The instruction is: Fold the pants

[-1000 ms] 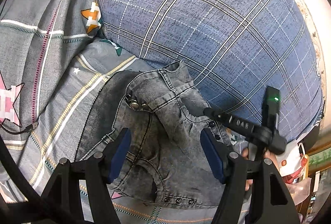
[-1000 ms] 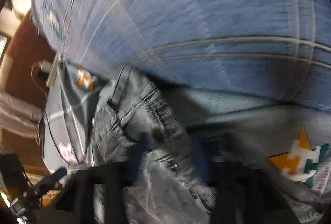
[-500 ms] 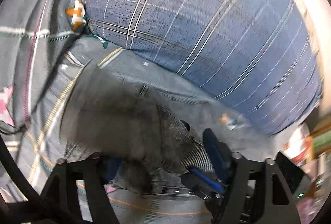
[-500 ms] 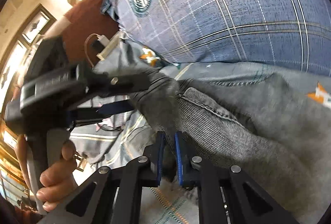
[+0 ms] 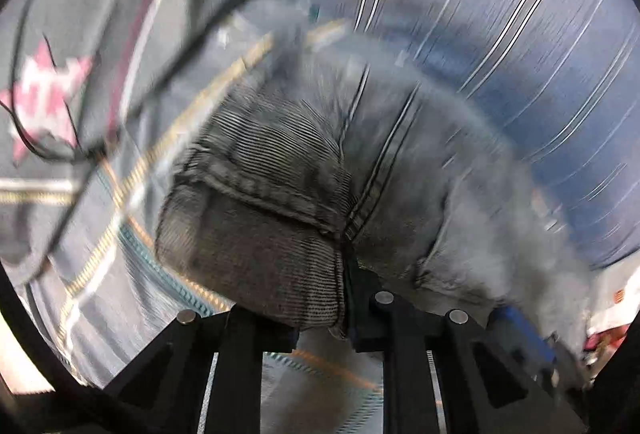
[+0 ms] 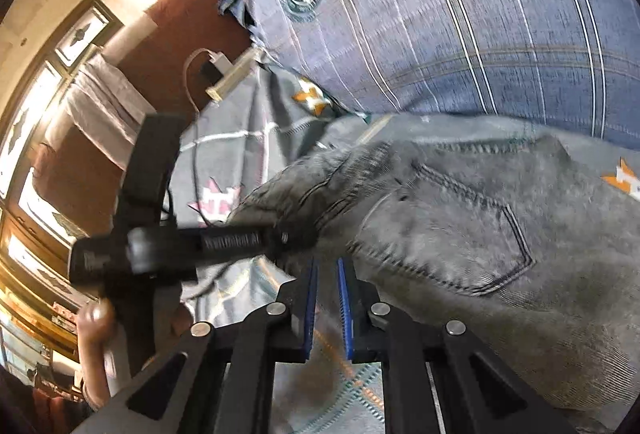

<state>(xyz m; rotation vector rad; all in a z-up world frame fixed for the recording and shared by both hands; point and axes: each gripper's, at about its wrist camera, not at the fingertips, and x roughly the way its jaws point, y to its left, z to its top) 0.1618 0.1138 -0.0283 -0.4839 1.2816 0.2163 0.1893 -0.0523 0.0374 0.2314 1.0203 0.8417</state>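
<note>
Blue plaid pillow (image 6: 460,13) at the back, grey patterned bedsheet (image 5: 100,234) beneath, grey denim pants (image 5: 320,173) bunched on the sheet, left gripper (image 5: 344,298) clenched on pants fold, right gripper (image 6: 325,298) pinching pants edge

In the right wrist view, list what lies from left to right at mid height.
Bright windows → the left gripper's black body → grey patterned bedsheet with a pink star → the grey jeans with their back pocket → an orange star print on the sheet at the right edge.
</note>
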